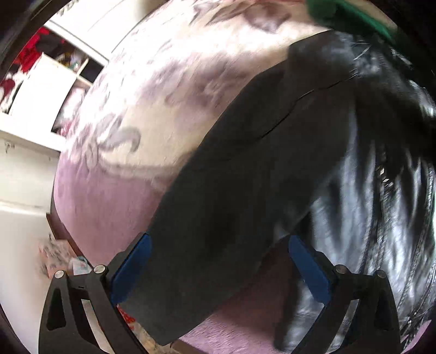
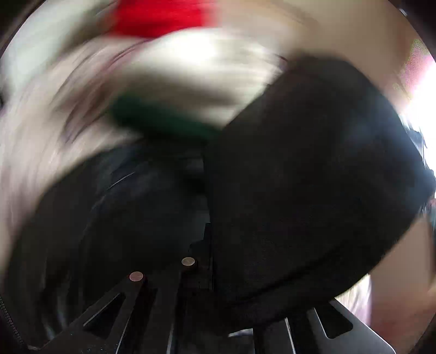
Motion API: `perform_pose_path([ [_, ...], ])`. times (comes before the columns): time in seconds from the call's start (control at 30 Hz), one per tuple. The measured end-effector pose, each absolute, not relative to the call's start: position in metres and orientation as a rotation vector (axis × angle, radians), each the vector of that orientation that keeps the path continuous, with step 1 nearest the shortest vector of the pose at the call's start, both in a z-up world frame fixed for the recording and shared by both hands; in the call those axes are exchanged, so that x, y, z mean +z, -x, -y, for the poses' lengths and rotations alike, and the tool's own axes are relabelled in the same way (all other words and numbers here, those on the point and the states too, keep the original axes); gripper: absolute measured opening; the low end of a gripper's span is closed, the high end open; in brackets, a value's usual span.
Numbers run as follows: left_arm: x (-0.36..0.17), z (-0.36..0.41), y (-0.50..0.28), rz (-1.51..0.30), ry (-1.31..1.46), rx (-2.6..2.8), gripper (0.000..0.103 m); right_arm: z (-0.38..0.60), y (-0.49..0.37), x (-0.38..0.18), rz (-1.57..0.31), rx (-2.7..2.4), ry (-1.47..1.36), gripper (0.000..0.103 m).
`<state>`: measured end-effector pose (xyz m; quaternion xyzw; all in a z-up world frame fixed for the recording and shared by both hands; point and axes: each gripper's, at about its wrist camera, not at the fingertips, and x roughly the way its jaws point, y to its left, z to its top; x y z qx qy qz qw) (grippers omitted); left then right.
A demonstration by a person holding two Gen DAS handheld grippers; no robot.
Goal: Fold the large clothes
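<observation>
Left wrist view, nearest first: the left gripper (image 1: pixel 218 268) stands wide open, its blue pads (image 1: pixel 133 268) apart, with a matte black sleeve (image 1: pixel 218 196) of the black jacket (image 1: pixel 368 190) lying loosely between them, unpinched. At about 3 o'clock the jacket's glossy, leather-like body and zipper spread over the pink bedspread (image 1: pixel 103 196). Farther out, at 12 to 1 o'clock, a green garment (image 1: pixel 351 13) lies at the jacket's far end; at 9 to 10 o'clock an open white wardrobe (image 1: pixel 41 89) stands past the bed's edge.

Right wrist view is heavily blurred. The right gripper (image 2: pixel 215 277) appears closed on a thick black fold of the jacket at 3 to 5 o'clock, though the fingertips are buried in cloth, so I cannot tell for certain. Beyond, at 10 to 12 o'clock, are smears of green, white and red.

By my judgement the fold is partway: one sleeve looks drawn across, the body unfolded. Open bedspread lies at 9 to 11 o'clock; the bed's near edge at 7 o'clock is close.
</observation>
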<state>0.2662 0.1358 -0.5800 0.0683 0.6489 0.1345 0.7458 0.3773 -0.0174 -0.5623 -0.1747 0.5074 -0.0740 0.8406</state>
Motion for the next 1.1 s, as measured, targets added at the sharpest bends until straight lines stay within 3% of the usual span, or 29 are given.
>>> perform_pose_path([
  [0.1, -0.580, -0.156, -0.258, -1.423, -0.131, 0.288, 0.103, -0.058, -0.381, -0.621, -1.186, -0.003, 0.534, 0.005],
  [0.17, -0.581, -0.165, -0.263, -1.418, -0.129, 0.283, 0.103, -0.076, -0.380, -0.642, -1.305, 0.074, 0.537, 0.016],
  [0.27, -0.579, -0.173, -0.257, -1.411, -0.131, 0.282, 0.103, -0.068, -0.366, -0.631, -1.397, 0.149, 0.360, 0.047],
  [0.33, -0.574, -0.175, -0.255, -1.406, -0.135, 0.288, 0.103, -0.040, -0.351, -0.604, -1.433, 0.172, 0.161, 0.074],
  [0.4, -0.570, -0.172, -0.256, -1.407, -0.136, 0.301, 0.103, 0.010, -0.320, -0.566, -1.413, 0.105, -0.034, 0.074],
  [0.5, -0.564, -0.165, -0.254, -1.405, -0.130, 0.332, 0.103, 0.081, -0.278, -0.542, -1.403, -0.122, -0.095, 0.074],
  [0.67, -0.565, -0.144, -0.250, -1.396, -0.174, 0.399, 0.103, 0.172, -0.256, -0.580, -1.465, -0.276, -0.117, 0.073],
  [0.7, -0.567, -0.136, -0.249, -1.402, -0.187, 0.411, 0.103, 0.173, -0.258, -0.590, -1.476, -0.268, -0.067, 0.061],
  [0.73, -0.569, -0.128, -0.247, -1.414, -0.189, 0.419, 0.103, 0.176, -0.264, -0.594, -1.483, -0.266, -0.025, 0.040],
  [0.8, -0.574, -0.122, -0.246, -1.451, -0.161, 0.424, 0.103, 0.185, -0.260, -0.605, -1.452, -0.333, 0.058, 0.022],
  [0.93, -0.588, -0.120, -0.250, -1.519, -0.063, 0.451, 0.103, 0.269, -0.229, -0.610, -1.425, -0.471, -0.228, 0.030],
  [0.97, -0.592, -0.124, -0.250, -1.535, -0.030, 0.475, 0.103, 0.274, -0.222, -0.617, -1.451, -0.452, -0.234, 0.031],
  [1.03, -0.597, -0.134, -0.248, -1.565, 0.047, 0.525, 0.103, 0.269, -0.215, -0.616, -1.457, -0.414, -0.172, 0.046],
  [1.1, -0.594, -0.144, -0.240, -1.564, 0.127, 0.555, 0.103, 0.267, -0.206, -0.611, -1.497, -0.412, -0.147, 0.049],
])
